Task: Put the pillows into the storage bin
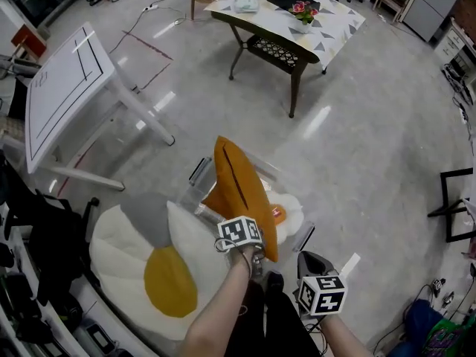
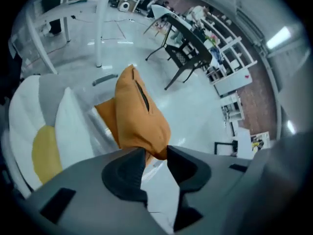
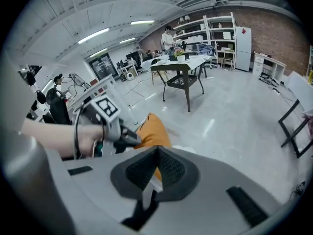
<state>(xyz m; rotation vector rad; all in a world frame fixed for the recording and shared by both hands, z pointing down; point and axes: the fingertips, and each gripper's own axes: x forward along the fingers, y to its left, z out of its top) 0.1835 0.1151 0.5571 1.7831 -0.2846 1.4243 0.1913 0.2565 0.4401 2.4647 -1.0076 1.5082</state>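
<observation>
An orange pillow [image 1: 242, 192] stands on edge in a clear storage bin [image 1: 199, 171] on the floor. A white fried-egg pillow [image 1: 160, 262] with a yellow yolk lies against the bin's left side, and another white pillow [image 1: 288, 208] shows under the orange one. My left gripper [image 2: 156, 153] is open, with the orange pillow's [image 2: 139, 121] lower corner right at its fingertips. Its marker cube [image 1: 239, 233] sits over that pillow's near edge. My right gripper [image 3: 156, 150] is shut on nothing, held near the bin's right end, its cube [image 1: 321, 292] below the left one.
A white table [image 1: 67, 88] stands at the left and a table with a patterned cloth [image 1: 290, 21] at the back. A black frame [image 1: 454, 199] is at the right edge. Dark equipment [image 1: 30, 229] crowds the left side.
</observation>
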